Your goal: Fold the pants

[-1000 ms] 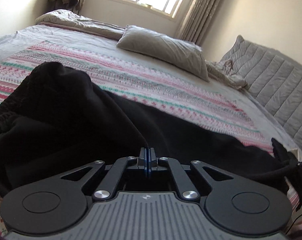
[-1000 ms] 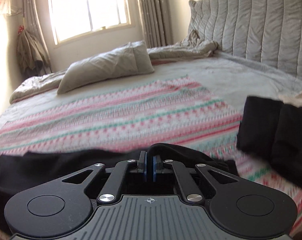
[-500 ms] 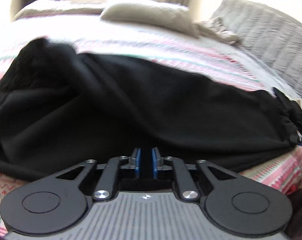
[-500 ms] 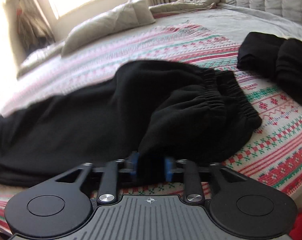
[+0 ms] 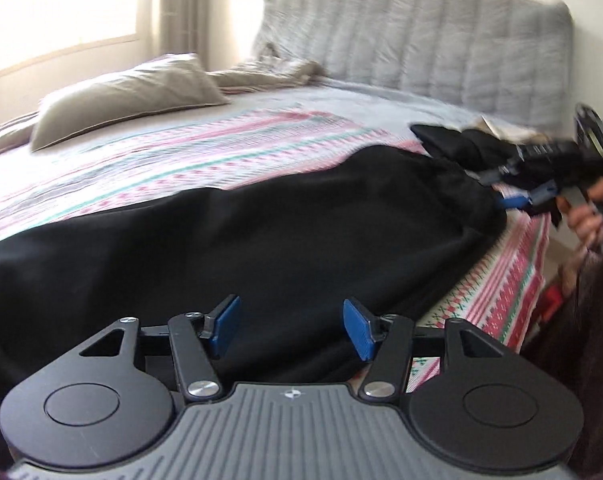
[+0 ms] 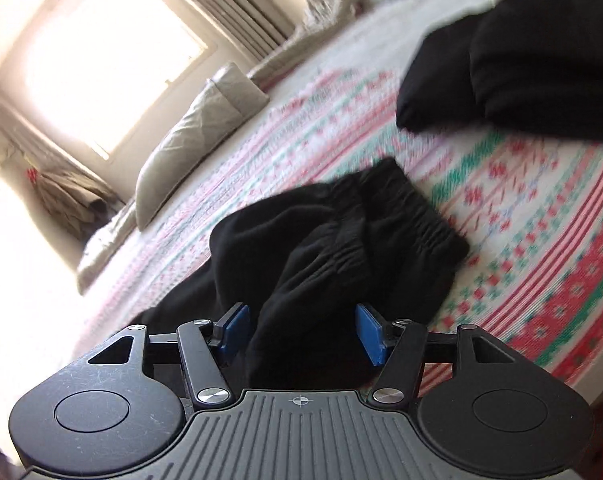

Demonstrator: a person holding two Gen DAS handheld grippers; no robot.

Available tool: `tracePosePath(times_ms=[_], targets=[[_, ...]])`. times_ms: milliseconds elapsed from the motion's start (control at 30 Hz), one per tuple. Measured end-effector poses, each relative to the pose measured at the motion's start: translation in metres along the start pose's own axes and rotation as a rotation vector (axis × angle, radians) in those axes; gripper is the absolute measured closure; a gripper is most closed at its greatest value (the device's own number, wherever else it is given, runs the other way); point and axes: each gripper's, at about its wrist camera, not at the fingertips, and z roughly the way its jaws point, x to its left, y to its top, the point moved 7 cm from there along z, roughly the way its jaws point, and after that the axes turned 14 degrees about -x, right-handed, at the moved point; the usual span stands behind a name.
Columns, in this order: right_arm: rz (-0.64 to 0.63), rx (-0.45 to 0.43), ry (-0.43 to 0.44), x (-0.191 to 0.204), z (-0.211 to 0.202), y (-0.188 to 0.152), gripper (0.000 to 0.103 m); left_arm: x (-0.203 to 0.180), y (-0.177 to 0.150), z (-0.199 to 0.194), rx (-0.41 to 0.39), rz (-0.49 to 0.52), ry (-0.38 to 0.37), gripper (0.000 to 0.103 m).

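Note:
Black pants (image 5: 261,240) lie stretched along the near edge of the bed on a striped patterned blanket (image 5: 181,152). My left gripper (image 5: 289,328) is open, its blue pads apart just above the pants' near edge. In the right wrist view the elastic waistband end (image 6: 381,232) lies bunched on the blanket. My right gripper (image 6: 301,334) is open with the cloth lying loose between its pads. It also shows in the left wrist view (image 5: 517,192) at the pants' right end.
A pile of folded black clothes (image 6: 521,60) sits on the bed beyond the waistband. A grey pillow (image 5: 129,100) and a rumpled duvet (image 5: 269,72) lie further back. A padded grey headboard (image 5: 421,40) stands at the right. The bed edge runs close by.
Both grippers were shut on the pants and have opened, letting the cloth go. The pants now lie flat on the bed. Both cameras have swung to the right.

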Motion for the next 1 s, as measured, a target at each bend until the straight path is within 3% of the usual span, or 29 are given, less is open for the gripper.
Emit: tracePosePath(times_ms=[167,367,433,500,533,667,767,900,1000], targets=[[0.075,0.03,-0.019,-0.009,0.013,-0.001,0.048,-0.023,-0.006,0.016,0.039,0.09,-0.063,0.036],[0.116,-0.044,-0.024,-0.015,0.02,0.015,0.078,-0.035,-0.015,0.022,0.064,0.134,-0.093,0.048],[0.079,-0.087,-0.039,-0.013,0.019,0.019,0.086,-0.037,-0.017,0.023,0.058,0.146,-0.087,0.07],[0.027,-0.12,-0.047,-0.007,0.016,0.023,0.087,-0.038,-0.015,0.022,0.038,0.134,-0.078,0.087],[-0.002,-0.136,-0.05,-0.003,0.015,0.025,0.088,-0.038,-0.012,0.02,0.011,0.137,-0.063,0.091],[-0.119,-0.227,-0.047,0.015,0.0,0.033,0.089,-0.041,0.006,0.0,-0.121,0.135,-0.051,0.092],[-0.187,-0.287,-0.061,0.02,-0.015,0.039,0.09,-0.043,0.004,-0.005,-0.103,0.102,-0.101,0.092],[-0.25,-0.198,-0.205,0.0,-0.006,0.025,0.09,-0.054,-0.015,0.004,-0.002,0.145,-0.124,0.093],[-0.258,-0.12,-0.265,-0.021,0.005,0.012,0.091,-0.059,-0.023,0.005,0.016,0.173,-0.121,0.093]])
